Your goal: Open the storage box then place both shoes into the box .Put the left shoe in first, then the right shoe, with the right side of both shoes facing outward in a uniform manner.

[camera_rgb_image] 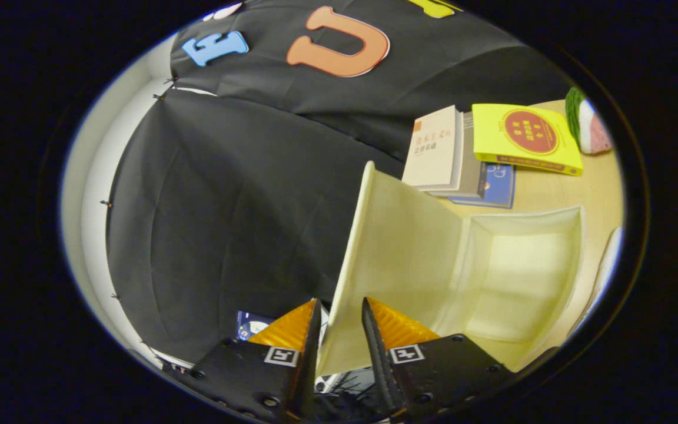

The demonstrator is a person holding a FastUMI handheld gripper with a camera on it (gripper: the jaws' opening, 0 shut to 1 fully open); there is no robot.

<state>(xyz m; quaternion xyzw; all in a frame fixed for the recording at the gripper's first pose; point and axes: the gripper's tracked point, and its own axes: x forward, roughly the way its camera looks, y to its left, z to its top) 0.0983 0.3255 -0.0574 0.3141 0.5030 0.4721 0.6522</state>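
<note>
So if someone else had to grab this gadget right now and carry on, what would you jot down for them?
Hand-held gripper: fingers close on either side of the lid's edge; whether they actually press it is unclear.
Storage box: on the wooden table, lid swung up, inside empty.
Beyond the box: a stack of books, a yellow book on top.
Done: box nearly or fully open.
Left: let go of the lid, put the left shoe in, then the right, right sides facing outward.

A staged recording booth, not a lived-in room. Black cloth (227,194) walls it in. A wooden table (557,191) carries propped books (462,153) and a toy watermelon slice (589,121).
</note>
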